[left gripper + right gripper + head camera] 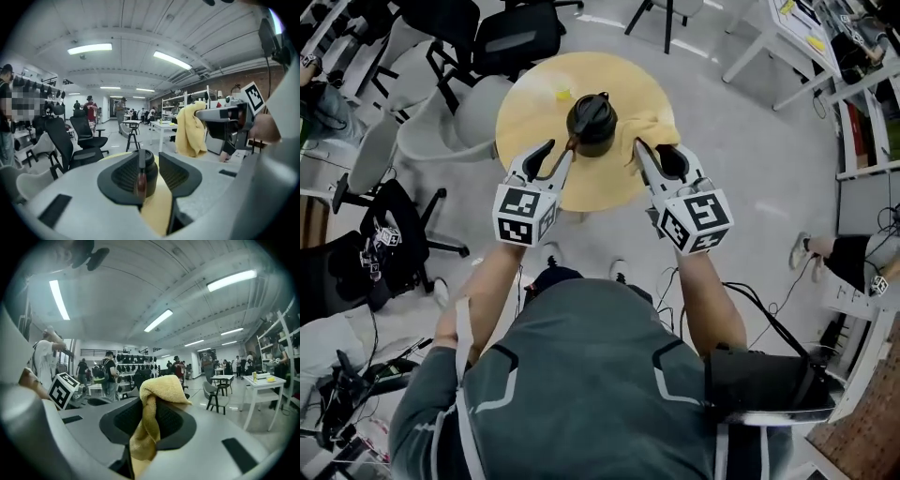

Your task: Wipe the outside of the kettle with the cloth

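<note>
The kettle [592, 118] stands upright in the middle of the round table [521, 105], and its thin brown handle [572, 142] points to the near left. The left gripper [551, 159] is there. In the left gripper view its jaws are spread, and the handle [140, 181] stands between them against one pad, with a clear gap to the other pad. So I judge the kettle [151, 164] is not yet pinched. The right gripper [661, 159] is on the right side of the kettle. Its jaws are pressed together on the yellow cloth [154, 401], which hangs down in a fold from the right gripper [150, 423]. In the head view the cloth [654, 131] lies just beside the right wall of the kettle, but I cannot tell if it touches. The coming wipe depends on this relation: the kettle is to the left of the cloth, so the right gripper is the nearer one and should move left, then along the upright wall, while the left gripper steadies the handle.
</note>
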`<state>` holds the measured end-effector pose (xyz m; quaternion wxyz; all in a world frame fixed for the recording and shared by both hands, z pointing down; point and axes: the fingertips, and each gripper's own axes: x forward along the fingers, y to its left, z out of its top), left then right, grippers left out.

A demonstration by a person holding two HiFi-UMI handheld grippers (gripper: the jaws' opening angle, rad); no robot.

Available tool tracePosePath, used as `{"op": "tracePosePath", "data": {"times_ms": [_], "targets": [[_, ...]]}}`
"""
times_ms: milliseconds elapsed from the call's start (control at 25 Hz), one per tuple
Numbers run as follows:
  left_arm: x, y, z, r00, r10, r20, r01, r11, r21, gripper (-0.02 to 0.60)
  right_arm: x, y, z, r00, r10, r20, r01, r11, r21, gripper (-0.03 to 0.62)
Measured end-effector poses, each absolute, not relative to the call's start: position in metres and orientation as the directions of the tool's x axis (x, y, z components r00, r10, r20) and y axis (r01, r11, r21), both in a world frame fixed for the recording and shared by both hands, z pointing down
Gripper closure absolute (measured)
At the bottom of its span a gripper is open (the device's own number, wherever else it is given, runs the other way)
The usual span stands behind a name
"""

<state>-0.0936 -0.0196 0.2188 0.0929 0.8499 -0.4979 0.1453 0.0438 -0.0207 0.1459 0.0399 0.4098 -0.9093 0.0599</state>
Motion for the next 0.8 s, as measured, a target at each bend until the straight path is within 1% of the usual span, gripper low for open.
{"op": "tracePosePath", "data": {"times_ms": [160,280,400,520,560,600,800], "targets": [[-0.101,-0.046,0.263,0.483,-0.778,0.402,-0.839,-0.542,-0.04,0.435,0.025,-0.042,0.179,-0.592,-0.786,0.179,-0.805,0.588,-0.083,0.494],[-0.095,-0.057,0.304,0.495,-0.739,0.456,-0.804,-0.589,-0.083,0.397,0.018,-0.053,0.204,-0.543,-0.818,0.191,-0.84,0.532,-0.107,0.494],[-0.087,-0.066,0.336,0.502,-0.717,0.483,-0.778,-0.619,-0.111,0.396,0.008,-0.064,0.231,-0.528,-0.825,0.203,-0.849,0.513,-0.123,0.494],[-0.079,-0.073,0.344,0.531,-0.717,0.452,-0.764,-0.636,-0.112,0.396,-0.007,-0.074,0.258,-0.55,-0.802,0.231,-0.835,0.538,-0.12,0.494],[-0.076,-0.075,0.345,0.542,-0.715,0.441,-0.758,-0.643,-0.11,0.404,-0.012,-0.077,0.267,-0.557,-0.796,0.237,-0.83,0.547,-0.114,0.494],[-0.074,-0.076,0.345,0.556,-0.712,0.429,-0.753,-0.65,-0.104,0.439,-0.016,-0.081,0.275,-0.559,-0.793,0.241,-0.828,0.551,-0.108,0.494],[-0.07,-0.079,0.341,0.573,-0.725,0.383,-0.77,-0.636,-0.052,0.454,-0.015,-0.09,0.306,-0.519,-0.822,0.234,-0.852,0.518,-0.07,0.494]]}}
